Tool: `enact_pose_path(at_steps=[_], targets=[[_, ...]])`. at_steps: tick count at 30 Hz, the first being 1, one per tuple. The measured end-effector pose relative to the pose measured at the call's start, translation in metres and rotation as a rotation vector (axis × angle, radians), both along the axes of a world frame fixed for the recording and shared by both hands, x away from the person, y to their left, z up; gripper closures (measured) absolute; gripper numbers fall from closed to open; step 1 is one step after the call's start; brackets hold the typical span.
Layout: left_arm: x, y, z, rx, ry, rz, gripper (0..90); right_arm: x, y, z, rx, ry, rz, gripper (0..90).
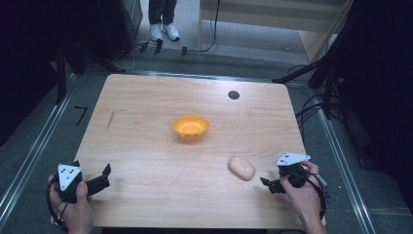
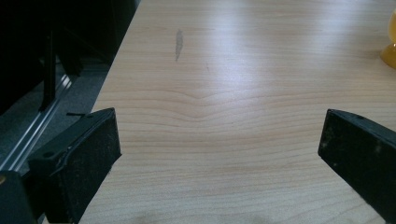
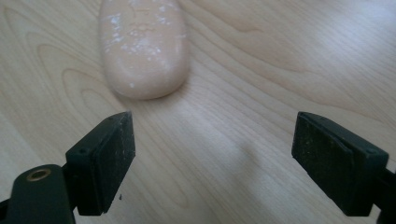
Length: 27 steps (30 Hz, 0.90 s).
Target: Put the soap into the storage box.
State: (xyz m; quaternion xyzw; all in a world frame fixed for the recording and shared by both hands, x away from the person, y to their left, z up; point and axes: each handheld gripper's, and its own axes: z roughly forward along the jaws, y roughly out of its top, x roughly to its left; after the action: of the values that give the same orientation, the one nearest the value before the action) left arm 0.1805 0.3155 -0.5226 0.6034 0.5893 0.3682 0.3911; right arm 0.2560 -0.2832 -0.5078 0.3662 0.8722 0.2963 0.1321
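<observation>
The light wooden desk with rounded corners stands on a grey floor in a dark room. The pale pink oval soap bar lies flat on the desk, just ahead of the right gripper, whose jaws stand apart with nothing between them. The left gripper is spread over bare wood. A small orange plastic bowl sits mid-desk.

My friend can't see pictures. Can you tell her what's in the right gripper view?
A pale pink oval bar of soap lies on a light wooden table, just beyond the right gripper. The gripper's two black jaws rise from the bottom, apart, with only bare wood between them; the soap sits ahead of the left-hand jaw, untouched.
</observation>
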Motion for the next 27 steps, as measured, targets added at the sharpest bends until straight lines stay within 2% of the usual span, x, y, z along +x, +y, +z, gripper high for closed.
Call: enact_pose_path(at_steps=[4,12,27], targets=[[0.0,0.0,0.0,-0.002,0.002,-0.001,0.0,0.005,0.008,0.003,-0.04,0.022,0.039,14.0],[0.0,0.001,0.0,-0.004,0.002,-0.001,0.0,0.014,0.022,0.008,-0.077,0.061,0.096,17.1],[0.0,0.001,0.0,-0.008,0.0,-0.001,0.0,0.03,0.045,0.011,-0.145,0.139,0.146,18.1]])
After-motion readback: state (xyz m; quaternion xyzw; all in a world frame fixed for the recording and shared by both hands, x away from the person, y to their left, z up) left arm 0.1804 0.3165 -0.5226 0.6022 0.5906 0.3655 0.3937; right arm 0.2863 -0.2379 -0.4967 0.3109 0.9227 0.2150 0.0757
